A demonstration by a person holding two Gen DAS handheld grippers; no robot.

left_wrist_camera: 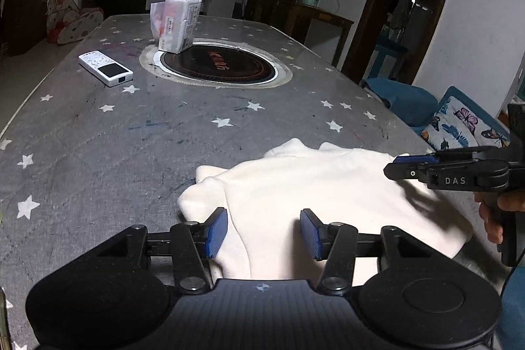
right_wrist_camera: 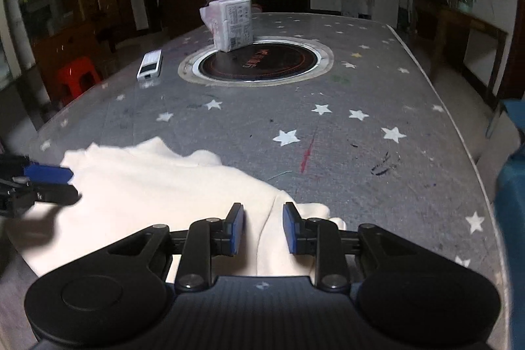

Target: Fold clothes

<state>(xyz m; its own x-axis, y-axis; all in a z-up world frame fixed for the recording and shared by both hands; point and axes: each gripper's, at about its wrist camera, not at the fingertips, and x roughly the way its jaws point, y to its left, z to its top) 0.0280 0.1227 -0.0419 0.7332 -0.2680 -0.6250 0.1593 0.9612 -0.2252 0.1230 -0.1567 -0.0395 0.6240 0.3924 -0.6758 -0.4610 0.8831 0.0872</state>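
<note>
— Jaws first: how do they stand?

— Both pairs are apart. On the left gripper [left_wrist_camera: 263, 233] the blue pads stand well spread, with the white garment [left_wrist_camera: 315, 192] lying under the gap and nothing pinched. On the right gripper [right_wrist_camera: 263, 227] the gap is narrower, and a ridge of that same cloth runs up between the pads; neither pad seems to press on it.

— And where is the garment, taking the round cooktop [left_wrist_camera: 216, 64] as the mark?

— On the near side of it, well apart, spread flat on the star-printed tablecloth [left_wrist_camera: 98, 153] close to the table's near edge. It is partly folded, with soft lobes of cloth pointing toward the cooktop.

— What else lies by the cooktop?

— A white packet [left_wrist_camera: 178, 22] stands on its far left rim, touching it. A white remote [left_wrist_camera: 105, 68] lies to its left, clear of the ring.

— Can each gripper be seen from the other side?

— Yes. From the left wrist, the right gripper comes in from the right, over the garment's right edge, with fingers [left_wrist_camera: 490, 215] of a hand on its grip. From the right wrist, the left gripper's tips show at the garment's left edge.
</note>
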